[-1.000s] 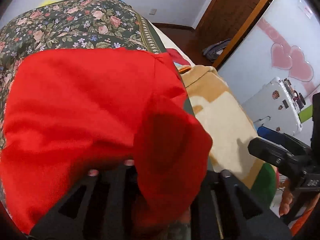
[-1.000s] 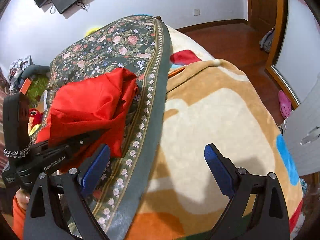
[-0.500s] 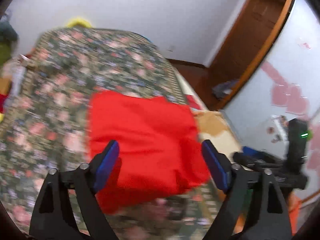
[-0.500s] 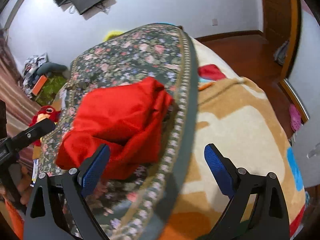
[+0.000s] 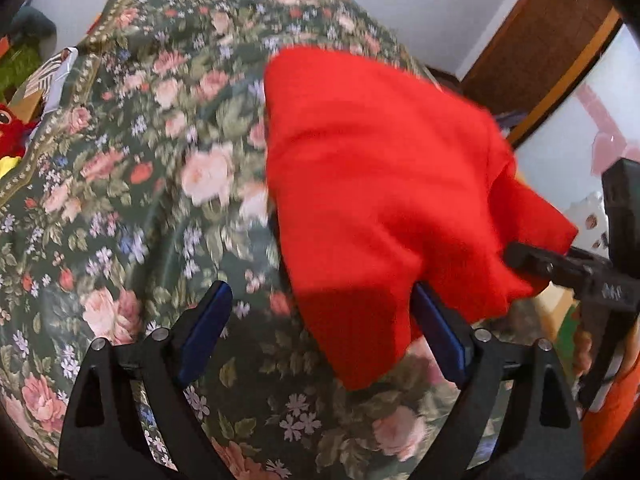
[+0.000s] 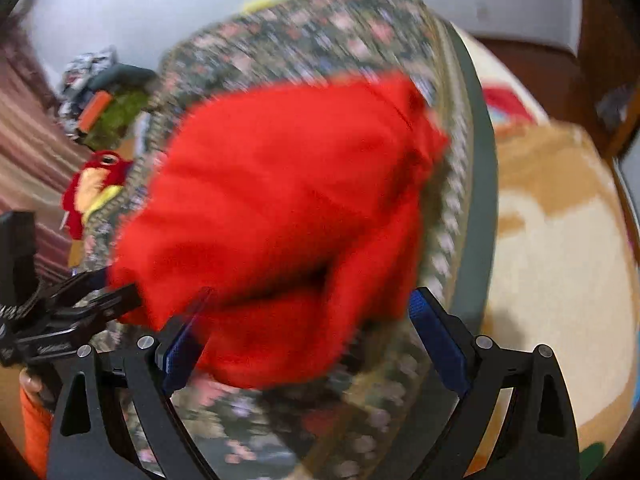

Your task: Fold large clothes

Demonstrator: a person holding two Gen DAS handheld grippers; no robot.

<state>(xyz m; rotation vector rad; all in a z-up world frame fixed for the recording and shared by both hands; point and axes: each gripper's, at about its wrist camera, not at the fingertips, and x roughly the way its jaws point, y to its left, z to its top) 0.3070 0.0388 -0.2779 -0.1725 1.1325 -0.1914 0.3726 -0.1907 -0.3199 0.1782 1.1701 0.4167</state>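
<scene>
left tool (image 5: 320, 324): released red garment (image 5: 380, 184) | right tool (image 6: 308, 344): moved up to garment

A red garment (image 5: 380, 184) lies on the floral bedspread (image 5: 132, 184).

Even, soft indoor light. Both views are motion-blurred, the right wrist's most, beyond the jaws. Fisheye edges bend and darken.

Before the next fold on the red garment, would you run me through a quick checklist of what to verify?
1. Left gripper open: ok.
2. Right gripper open: ok.
3. Red garment lying on the floral bedspread: ok.
4. Garment flat, edges aligned: not ok, bunched at its near end.
5. Garment free of both grippers: cannot tell, cloth overlaps the fingers.
6. Sharp view for aiming: not ok, right wrist view is blurred.
</scene>
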